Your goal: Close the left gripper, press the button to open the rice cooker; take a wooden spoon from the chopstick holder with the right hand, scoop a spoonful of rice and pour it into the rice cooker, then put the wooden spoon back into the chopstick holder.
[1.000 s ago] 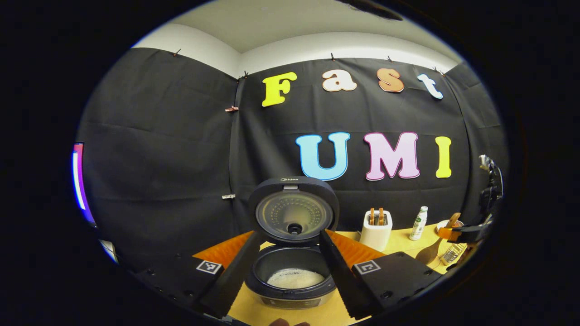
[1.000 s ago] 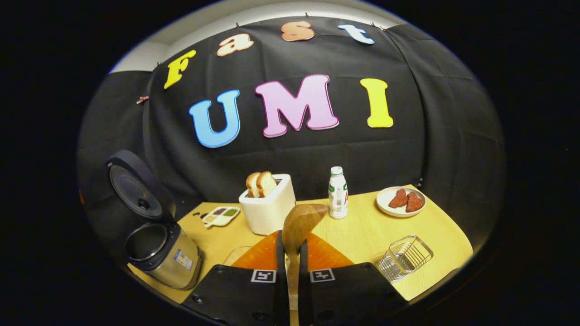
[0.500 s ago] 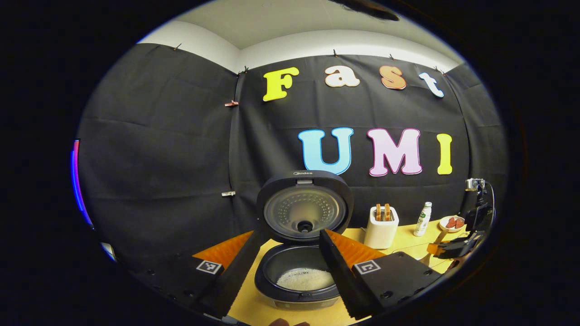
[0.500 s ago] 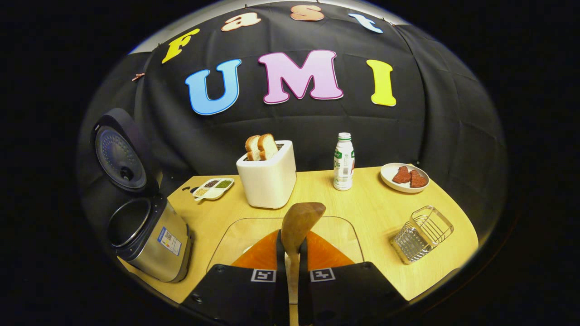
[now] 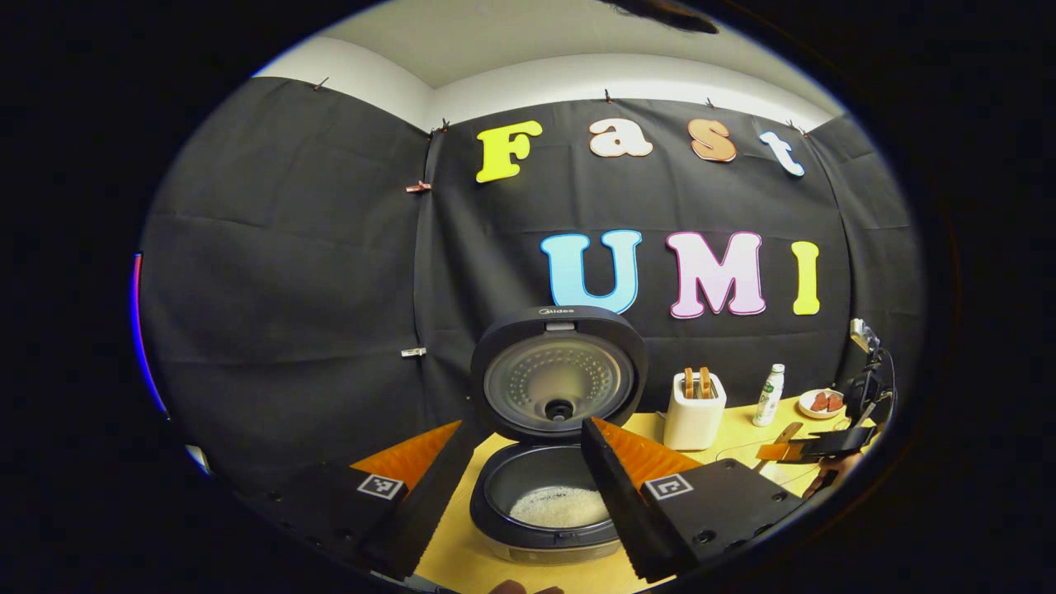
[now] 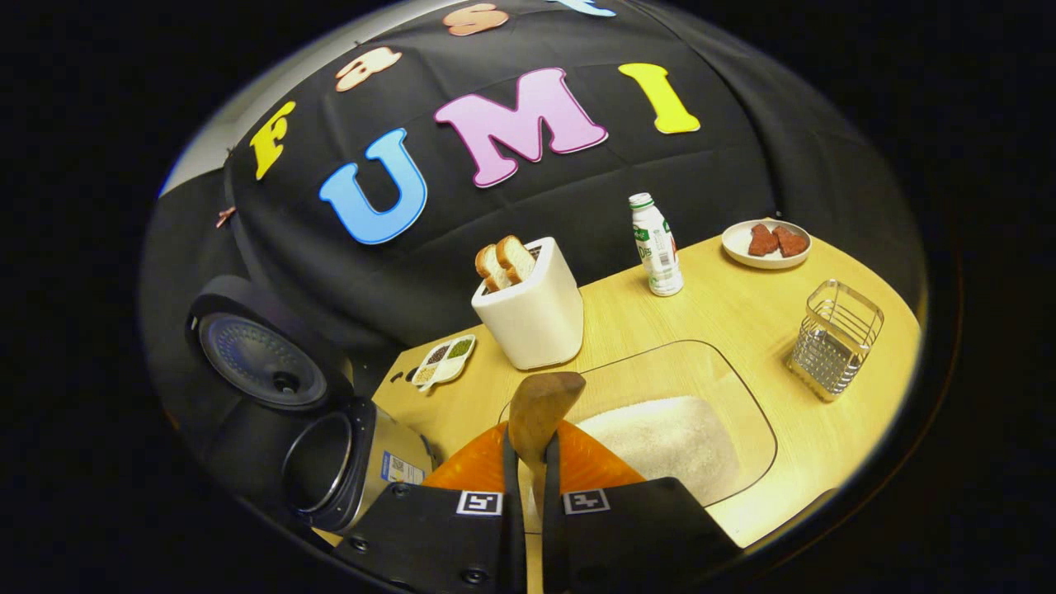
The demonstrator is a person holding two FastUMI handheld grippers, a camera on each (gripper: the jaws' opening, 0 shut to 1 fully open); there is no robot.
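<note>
The rice cooker stands open, its lid upright and white rice in the pot. My left gripper hovers in front of it, open, one finger on each side of the pot and nothing between them. My right gripper is shut on the handle of the wooden spoon, whose bowl points forward over the near left edge of a clear tray holding a heap of rice. The wire chopstick holder stands at the table's right. The right gripper with the spoon also appears far right in the left gripper view.
A white toaster with bread slices stands behind the tray. A small divided dish lies to its left, a bottle and a plate of red pieces at the back right. The cooker sits at the table's left edge.
My right gripper has tipped down and rolled while carrying the spoon over the rice tray, which now shows its rice. The left gripper stays open and has edged slightly nearer the cooker.
</note>
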